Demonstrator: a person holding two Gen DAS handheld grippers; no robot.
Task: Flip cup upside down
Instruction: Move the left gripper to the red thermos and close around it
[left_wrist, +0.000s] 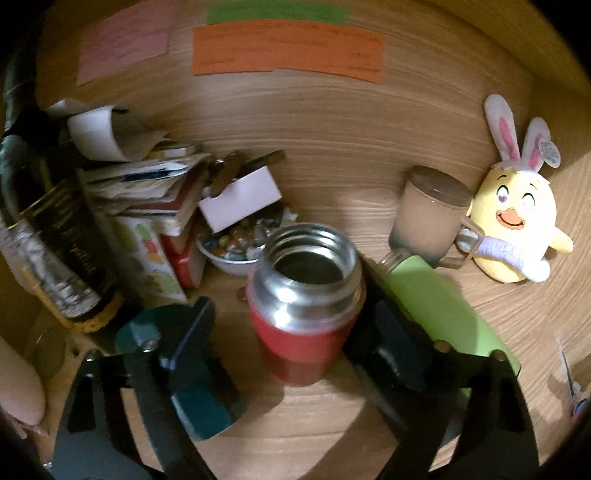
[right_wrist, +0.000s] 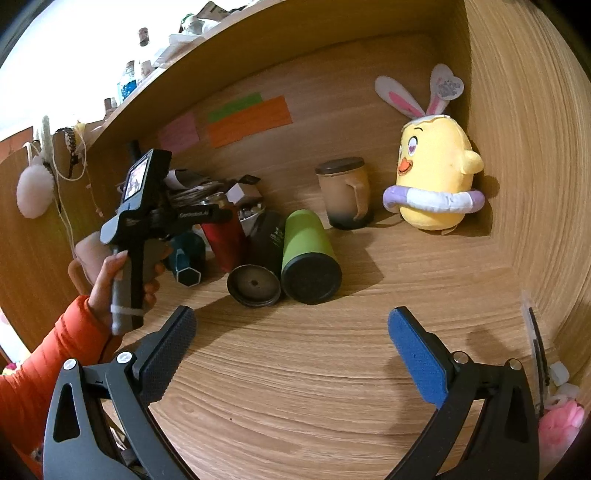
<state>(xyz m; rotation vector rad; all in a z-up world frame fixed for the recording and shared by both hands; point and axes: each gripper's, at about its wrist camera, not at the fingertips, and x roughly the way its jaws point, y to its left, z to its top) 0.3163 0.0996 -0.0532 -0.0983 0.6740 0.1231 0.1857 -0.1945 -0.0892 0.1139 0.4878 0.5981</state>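
Note:
A red steel cup (left_wrist: 303, 295) with an open silver mouth stands upright on the wooden desk, between the fingers of my left gripper (left_wrist: 291, 325). The jaws are open, on either side of the cup and apart from it. In the right wrist view the red cup (right_wrist: 223, 240) shows partly behind the left gripper (right_wrist: 207, 218). My right gripper (right_wrist: 291, 343) is open and empty, low over the desk's front area, away from the cup.
A green bottle (right_wrist: 308, 254) lies on its side beside a round dark lid (right_wrist: 255, 286). A lidded mug (right_wrist: 345, 192) and a yellow plush chick (right_wrist: 436, 181) stand at the back right. Books (left_wrist: 147, 199), a bowl (left_wrist: 232, 254) and a teal object (left_wrist: 199, 391) crowd the left.

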